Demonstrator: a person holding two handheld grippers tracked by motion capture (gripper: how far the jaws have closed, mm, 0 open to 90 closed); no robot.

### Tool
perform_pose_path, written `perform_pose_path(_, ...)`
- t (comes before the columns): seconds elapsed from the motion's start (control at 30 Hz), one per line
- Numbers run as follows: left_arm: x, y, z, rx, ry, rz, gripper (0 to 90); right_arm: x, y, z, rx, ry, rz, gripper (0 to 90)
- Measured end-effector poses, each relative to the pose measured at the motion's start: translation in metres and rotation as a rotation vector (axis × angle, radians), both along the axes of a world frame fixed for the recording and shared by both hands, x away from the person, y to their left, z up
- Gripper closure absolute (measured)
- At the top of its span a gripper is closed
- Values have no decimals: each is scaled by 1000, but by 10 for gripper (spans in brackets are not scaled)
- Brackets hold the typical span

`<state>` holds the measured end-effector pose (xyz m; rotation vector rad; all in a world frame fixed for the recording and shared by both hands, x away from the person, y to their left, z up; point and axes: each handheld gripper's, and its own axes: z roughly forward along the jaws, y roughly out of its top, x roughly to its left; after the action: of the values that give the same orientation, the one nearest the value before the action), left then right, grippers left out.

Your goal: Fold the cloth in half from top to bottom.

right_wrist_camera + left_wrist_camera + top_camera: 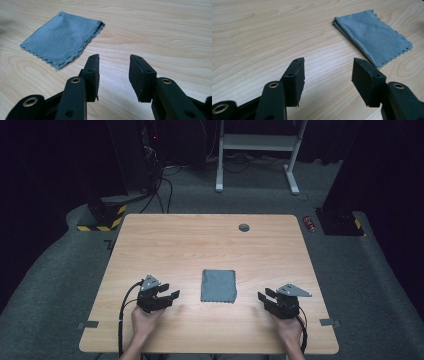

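A folded grey cloth (219, 285) with a zigzag-cut edge lies flat on the wooden table (200, 240), near its front middle. My left gripper (173, 295) rests low over the table to the cloth's left, open, nothing between its jaws. In the left gripper view the cloth (372, 35) lies ahead and to the right of the left gripper (328, 67). My right gripper (261, 297) sits to the cloth's right, also open and empty. Seen from the right gripper view, the cloth (62, 38) lies ahead and to the left of the right gripper (113, 65).
A small dark round grommet (244, 227) is set in the table near its far edge. Beyond the table stand a white desk frame (257, 150), dark equipment with cables, and yellow-and-black striped bases (102, 220) on grey carpet. Tape tabs (88, 324) stick out from the table's sides.
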<state>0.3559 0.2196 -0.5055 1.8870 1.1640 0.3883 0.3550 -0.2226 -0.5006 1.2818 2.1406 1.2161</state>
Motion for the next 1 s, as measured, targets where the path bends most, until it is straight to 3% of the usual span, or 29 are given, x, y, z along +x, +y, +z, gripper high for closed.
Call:
perform_pose_path(0.13, 0, 5, -4, 5, 9, 21, 437, -1, -3, -2, -7, 4, -10, 600)
perform_pose_path(0.37, -1, 9, -7, 65, 6, 43, 433, -2, -7, -8, -35, 20, -35, 597)
perform_pose_path(1.0, 2, 19, -19, 131, 21, 110, 430, 3, -18, -20, -138, 52, -81, 577)
